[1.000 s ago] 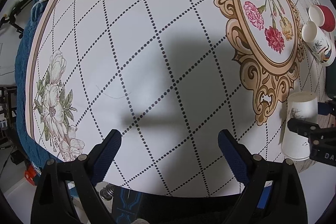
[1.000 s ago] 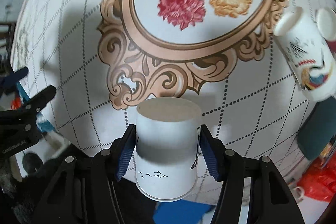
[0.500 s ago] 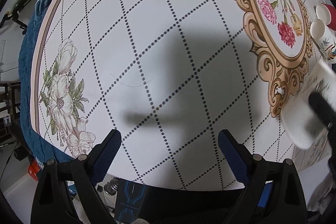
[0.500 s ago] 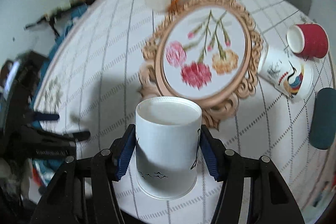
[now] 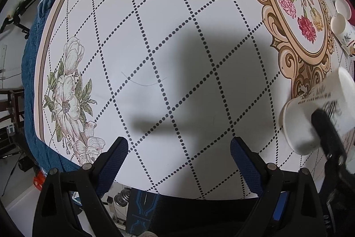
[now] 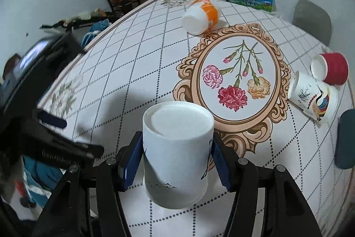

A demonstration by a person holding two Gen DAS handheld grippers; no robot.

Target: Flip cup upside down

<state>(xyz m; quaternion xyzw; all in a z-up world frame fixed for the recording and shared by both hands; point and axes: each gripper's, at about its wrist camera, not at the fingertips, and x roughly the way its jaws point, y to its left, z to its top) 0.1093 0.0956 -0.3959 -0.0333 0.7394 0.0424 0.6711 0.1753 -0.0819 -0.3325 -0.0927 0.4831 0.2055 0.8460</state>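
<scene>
My right gripper (image 6: 177,157) is shut on a white paper cup (image 6: 176,157) with small black bird marks. It holds the cup above the near table edge with the closed base facing away from the camera. The same cup (image 5: 310,117) shows tilted at the right edge of the left wrist view, with a right finger (image 5: 328,134) across it. My left gripper (image 5: 178,161) is open and empty over the table's near left part.
The table wears a white cloth with a dotted grid and a flower medallion (image 6: 237,79). An orange-and-white cup (image 6: 202,14) lies at the far side. A printed cup (image 6: 310,97) and a red cup (image 6: 330,68) lie at the right. Chairs stand beyond the table.
My right gripper has lifted and tilted back with the cup, so its view now takes in the whole table. In the left wrist view the cup has gone from upright to tilted.
</scene>
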